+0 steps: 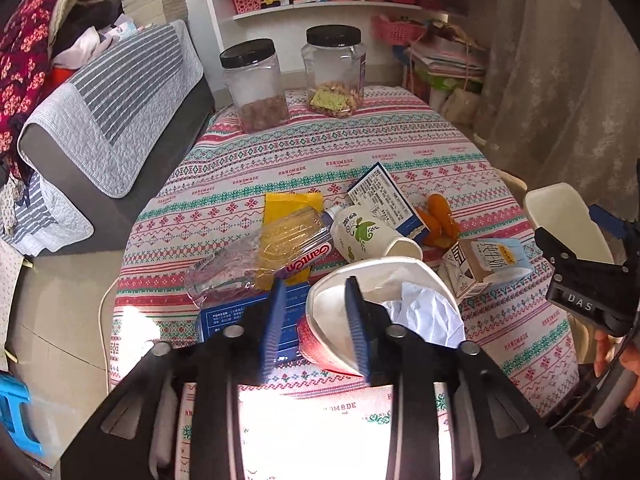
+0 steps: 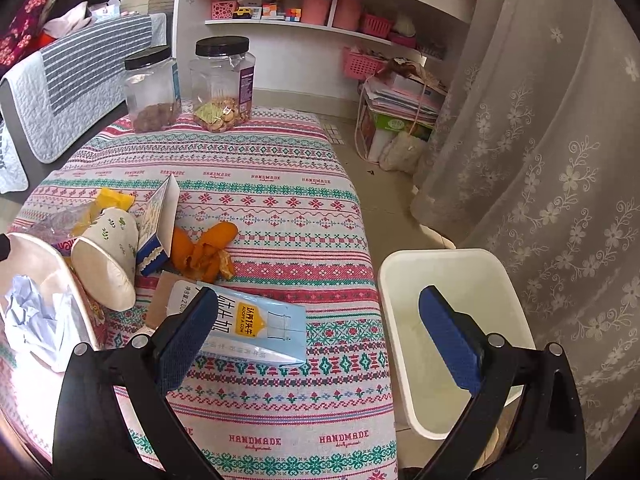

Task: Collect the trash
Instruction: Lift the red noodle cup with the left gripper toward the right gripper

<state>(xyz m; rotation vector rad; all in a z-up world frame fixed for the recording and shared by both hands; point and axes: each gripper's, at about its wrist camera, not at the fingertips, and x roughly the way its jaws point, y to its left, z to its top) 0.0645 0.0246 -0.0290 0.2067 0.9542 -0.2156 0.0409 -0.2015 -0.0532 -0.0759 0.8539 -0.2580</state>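
Trash lies heaped on the patterned red, green and white tablecloth [image 1: 320,160], mostly toward the 6 o'clock end of the left wrist view. Off the cloth's edge at 3 o'clock in the right wrist view stands a white plastic bin [image 2: 404,320], open-topped.

Largest of the litter is a red-and-white paper bowl [image 1: 384,272] with crumpled white tissue [image 1: 424,312] inside. At 10 o'clock from it lies a crushed clear plastic bottle [image 1: 256,256] over a yellow wrapper [image 1: 292,202]. A white paper cup with green leaf print [image 1: 360,236] lies on its side at 12 o'clock from the bowl, touching a blue-and-white card box [image 1: 380,196]. A light-blue milk carton [image 2: 264,328] lies flat at 3 o'clock from the bowl, with orange peel [image 2: 208,252] just beyond it.

The left gripper [image 1: 316,320] has its jaws partly apart, straddling the bowl's rim without pressing on it. The right gripper [image 2: 320,336] stands wide open and holds nothing, one finger over the carton, the other over the bin.
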